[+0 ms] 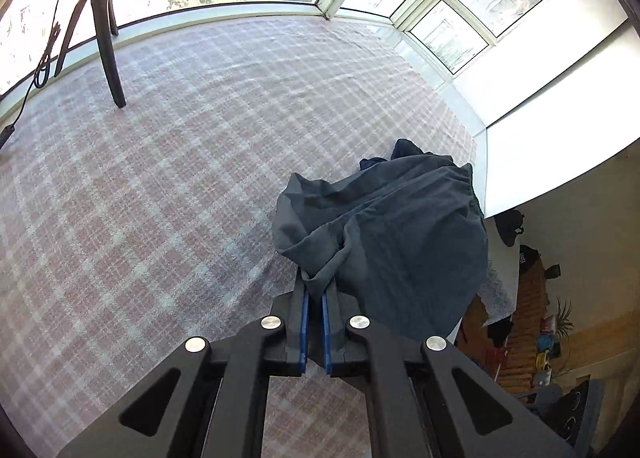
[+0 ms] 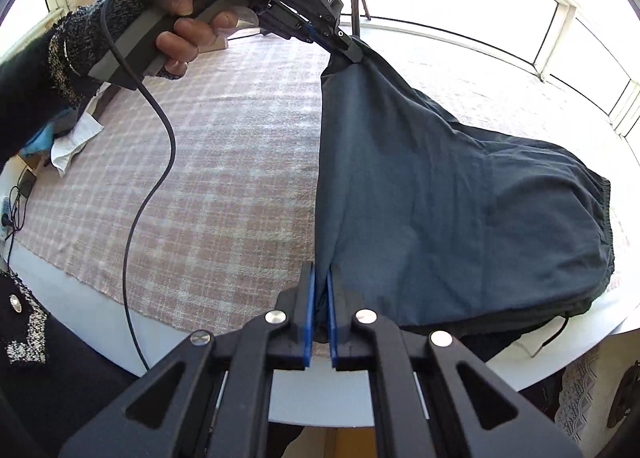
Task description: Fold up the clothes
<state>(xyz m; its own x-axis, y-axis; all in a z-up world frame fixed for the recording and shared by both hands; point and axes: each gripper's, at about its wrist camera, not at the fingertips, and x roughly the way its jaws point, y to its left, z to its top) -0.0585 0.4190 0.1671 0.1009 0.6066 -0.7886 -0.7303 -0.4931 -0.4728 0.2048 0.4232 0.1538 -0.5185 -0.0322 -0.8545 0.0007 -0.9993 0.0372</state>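
A dark blue-grey garment with an elastic waistband at its right end hangs stretched between both grippers above the table. My right gripper is shut on its near corner. My left gripper, held by a hand in a knitted sleeve, is shut on the far corner. In the left wrist view the left gripper pinches a bunched fold of the garment, which drapes to the right.
The table carries a pink-and-white checked cloth. A black tripod stands at its far edge by the windows. White and blue cloths lie at the table's left side. A black cable hangs from the left gripper.
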